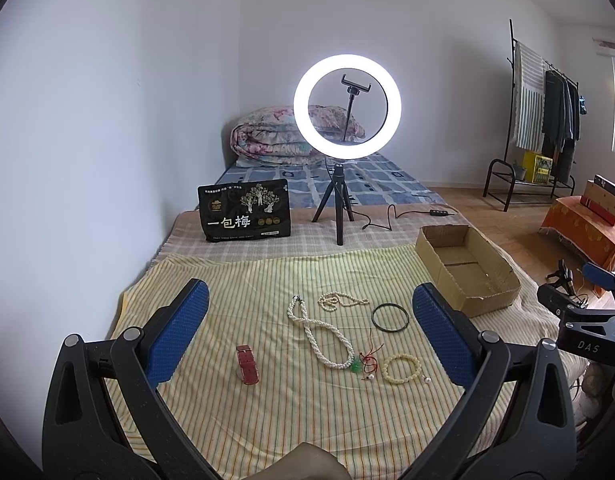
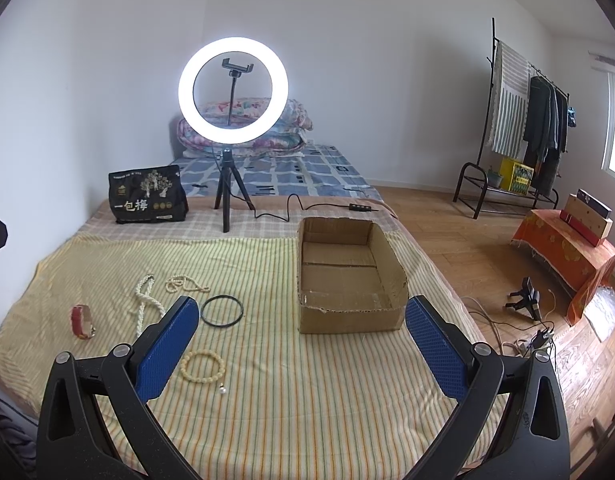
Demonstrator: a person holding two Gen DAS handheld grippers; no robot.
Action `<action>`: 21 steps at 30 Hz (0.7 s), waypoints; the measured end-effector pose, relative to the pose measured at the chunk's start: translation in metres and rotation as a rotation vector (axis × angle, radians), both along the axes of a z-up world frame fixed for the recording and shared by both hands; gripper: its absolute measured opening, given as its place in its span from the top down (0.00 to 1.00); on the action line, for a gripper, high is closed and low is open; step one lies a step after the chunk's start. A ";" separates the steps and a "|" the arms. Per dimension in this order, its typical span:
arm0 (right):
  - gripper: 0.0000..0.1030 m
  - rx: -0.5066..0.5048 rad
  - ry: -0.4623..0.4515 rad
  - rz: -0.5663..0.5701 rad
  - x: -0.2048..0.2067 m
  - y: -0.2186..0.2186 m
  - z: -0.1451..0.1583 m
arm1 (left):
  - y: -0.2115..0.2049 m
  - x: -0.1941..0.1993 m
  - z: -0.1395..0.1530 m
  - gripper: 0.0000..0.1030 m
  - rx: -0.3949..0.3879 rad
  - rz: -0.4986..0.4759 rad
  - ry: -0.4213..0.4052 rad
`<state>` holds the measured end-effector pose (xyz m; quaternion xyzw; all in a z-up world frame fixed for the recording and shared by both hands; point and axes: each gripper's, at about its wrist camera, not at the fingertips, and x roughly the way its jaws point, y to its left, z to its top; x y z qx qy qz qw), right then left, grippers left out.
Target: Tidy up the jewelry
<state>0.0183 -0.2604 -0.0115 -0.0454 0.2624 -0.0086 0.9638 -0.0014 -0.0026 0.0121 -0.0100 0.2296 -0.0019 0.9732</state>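
Observation:
Jewelry lies on a striped yellow cloth [image 1: 235, 280] on the bed. A white twisted pearl necklace [image 1: 319, 338], a small cream bead strand [image 1: 341, 301], a black bangle [image 1: 390, 317], a red watch [image 1: 247, 363], a cream bead bracelet [image 1: 401, 368] and a green pendant on red cord [image 1: 361, 362] show in the left wrist view. An empty cardboard box [image 2: 347, 276] stands at the right. My left gripper [image 1: 309, 300] is open and empty above the jewelry. My right gripper [image 2: 301, 316] is open and empty in front of the box. The bangle [image 2: 222, 310], bracelet [image 2: 203, 366] and watch [image 2: 81, 322] show there too.
A lit ring light on a tripod [image 1: 341, 152] and a black snack bag [image 1: 245, 210] stand behind the cloth, with a cable [image 2: 307, 206] alongside. A folded quilt [image 1: 275, 136] lies at the far end. A clothes rack [image 2: 519, 128] and an orange-covered stand [image 2: 563, 248] are on the floor at right.

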 end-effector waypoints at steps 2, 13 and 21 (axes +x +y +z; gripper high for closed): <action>0.01 0.002 0.001 0.001 0.000 0.000 0.000 | 0.000 0.000 0.000 0.00 -0.001 0.000 0.000; 0.01 0.006 0.006 0.005 0.001 0.001 0.000 | 0.000 0.000 0.000 0.00 0.001 0.002 0.000; 0.01 0.010 0.014 0.018 0.003 0.001 -0.001 | 0.007 0.002 -0.005 0.00 0.004 0.017 0.016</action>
